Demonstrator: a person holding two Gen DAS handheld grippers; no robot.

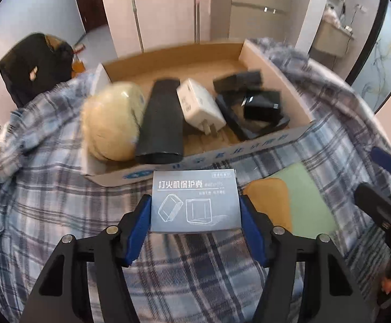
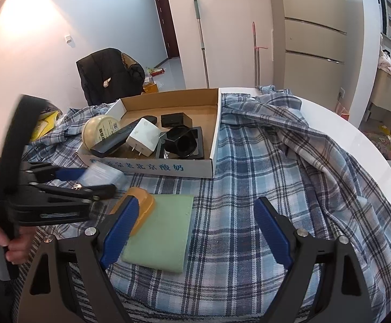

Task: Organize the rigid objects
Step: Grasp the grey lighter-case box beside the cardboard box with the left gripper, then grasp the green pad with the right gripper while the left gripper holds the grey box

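1. My left tongs (image 1: 195, 202) clamp a small grey printed box (image 1: 195, 199), one blue pad on each side of it.
2. The grey box is held above the plaid cloth (image 1: 60, 188), just short of the near wall of the cardboard tray (image 1: 276, 140).
3. My right tongs (image 2: 195, 231) stand wide apart with nothing between the pads, over the cloth.
4. Beside their left pad lie a green pad (image 2: 166, 228) and an orange piece (image 2: 143, 204) overlapping its corner.
5. In the tray: a round cream tin (image 1: 112, 123), a dark remote (image 1: 163, 123), a white plug (image 1: 198, 105) and black boxes (image 1: 260, 105).
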